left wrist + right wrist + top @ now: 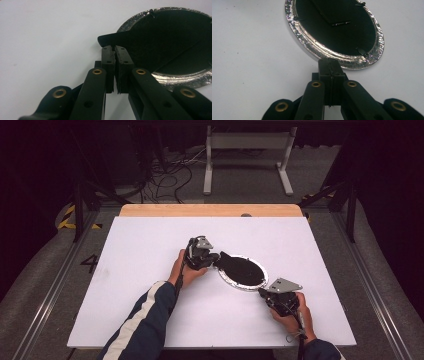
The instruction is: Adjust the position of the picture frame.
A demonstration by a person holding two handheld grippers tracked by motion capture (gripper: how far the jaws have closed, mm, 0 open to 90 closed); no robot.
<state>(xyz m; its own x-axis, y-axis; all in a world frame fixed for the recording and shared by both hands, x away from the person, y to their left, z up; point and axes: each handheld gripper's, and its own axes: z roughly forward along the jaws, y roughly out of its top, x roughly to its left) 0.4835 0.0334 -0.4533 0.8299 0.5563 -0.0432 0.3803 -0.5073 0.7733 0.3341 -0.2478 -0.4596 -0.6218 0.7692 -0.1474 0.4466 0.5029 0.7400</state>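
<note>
Your left gripper (115,53) looks clamped on the black stand flap (117,40); right gripper (331,65) is closed at the silver frame (375,32), lower right. Swing the flap slowly.

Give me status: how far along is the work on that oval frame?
Done: the oval frame lies face down on the table, black back up. In hand: the left gripper pinches the back's black flap, and the right gripper pinches the silver rim. Left: the small clips look closed and the back is still seated.
</note>
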